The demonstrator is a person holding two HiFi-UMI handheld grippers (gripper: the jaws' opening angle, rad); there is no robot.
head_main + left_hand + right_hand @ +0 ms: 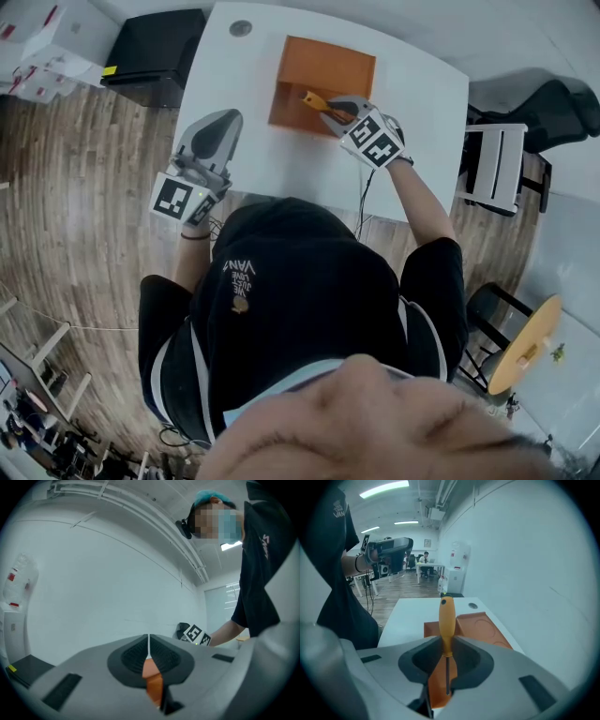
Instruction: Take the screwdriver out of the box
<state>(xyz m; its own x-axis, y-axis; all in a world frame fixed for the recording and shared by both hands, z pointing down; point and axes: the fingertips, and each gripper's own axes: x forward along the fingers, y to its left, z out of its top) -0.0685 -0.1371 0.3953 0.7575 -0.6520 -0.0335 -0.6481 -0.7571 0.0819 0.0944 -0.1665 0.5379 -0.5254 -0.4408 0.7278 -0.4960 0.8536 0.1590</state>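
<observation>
The orange box (323,80) lies open on the white table (422,94), toward its far side. My right gripper (337,114) hangs over the box's front right corner and is shut on the screwdriver (314,98). In the right gripper view the orange handle (446,620) sticks up between the pads, the dark shaft (447,672) runs down behind them, and the box (480,627) lies below. My left gripper (214,141) hovers over the table's left front part, apart from the box. Its jaws (148,644) are shut with nothing held.
A black cabinet (155,56) stands left of the table. A grey round cap (241,28) sits in the tabletop behind the box. A cable (361,202) hangs over the front edge. A chair (497,169) and a round wooden table (525,342) stand to the right.
</observation>
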